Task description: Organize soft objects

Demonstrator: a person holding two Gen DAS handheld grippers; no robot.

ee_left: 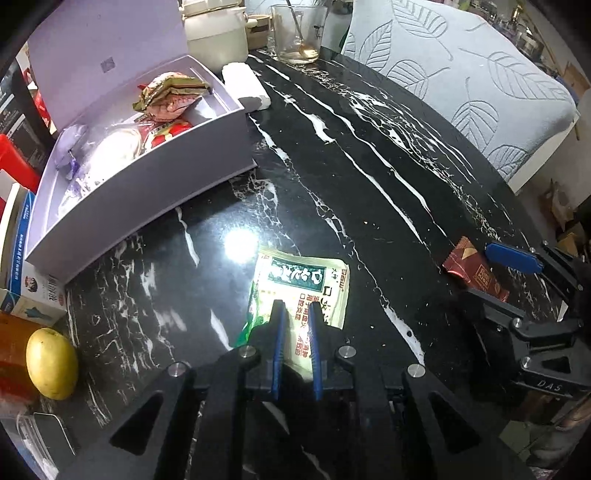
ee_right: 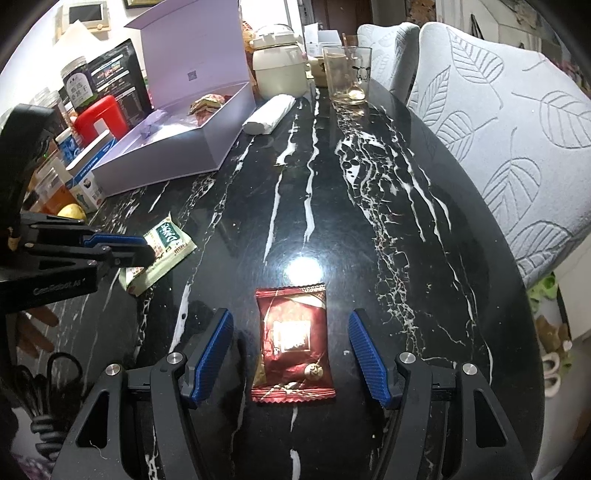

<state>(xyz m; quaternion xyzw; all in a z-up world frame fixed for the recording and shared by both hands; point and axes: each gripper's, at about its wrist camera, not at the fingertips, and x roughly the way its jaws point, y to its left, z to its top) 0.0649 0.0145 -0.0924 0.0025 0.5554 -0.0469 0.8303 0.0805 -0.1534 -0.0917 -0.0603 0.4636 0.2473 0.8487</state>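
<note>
My left gripper (ee_left: pixel 295 308) is nearly closed on a pale green and white sachet (ee_left: pixel 301 280) that lies on the black marble table (ee_left: pixel 369 166); the sachet also shows in the right wrist view (ee_right: pixel 168 245), pinched by the left gripper (ee_right: pixel 147 247). My right gripper (ee_right: pixel 291 321) is open, its blue pads either side of a dark red snack packet (ee_right: pixel 291 343) lying flat on the table. That packet also shows in the left wrist view (ee_left: pixel 474 271). An open lilac box (ee_left: pixel 140 184) at the left holds several soft packets.
A rolled white cloth (ee_left: pixel 245 86), a cream pot (ee_left: pixel 216 35) and a glass with a spoon (ee_left: pixel 297 33) stand at the far end. A yellow fruit (ee_left: pixel 51 363) and cartons crowd the left edge. Leaf-patterned chairs (ee_right: pixel 498 140) line the right side.
</note>
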